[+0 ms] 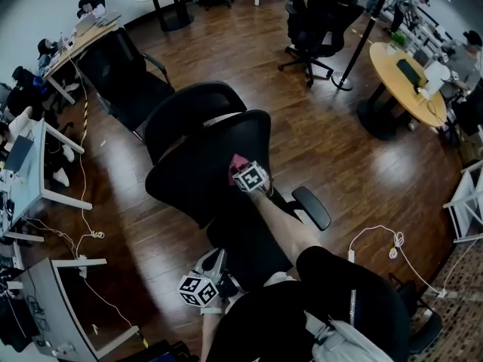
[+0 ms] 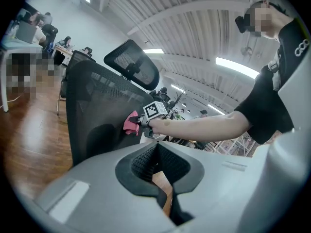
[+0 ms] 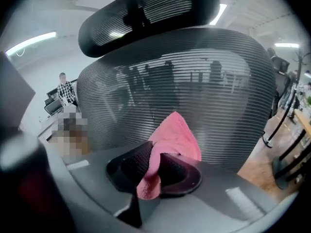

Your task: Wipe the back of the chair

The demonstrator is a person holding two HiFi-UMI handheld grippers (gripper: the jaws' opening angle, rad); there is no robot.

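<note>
A black mesh office chair stands in the middle, its back topped by a headrest. My right gripper is shut on a pink cloth and holds it against the mesh back, below the headrest. In the right gripper view the cloth sticks up between the pads of the gripper. My left gripper hangs low beside the seat, away from the back, and is shut on nothing. In the left gripper view the cloth touches the chair back.
The chair's armrest juts out on the right. A second black chair stands at the back left, near desks along the left wall. A round wooden table is at the right. A white cable lies on the wooden floor.
</note>
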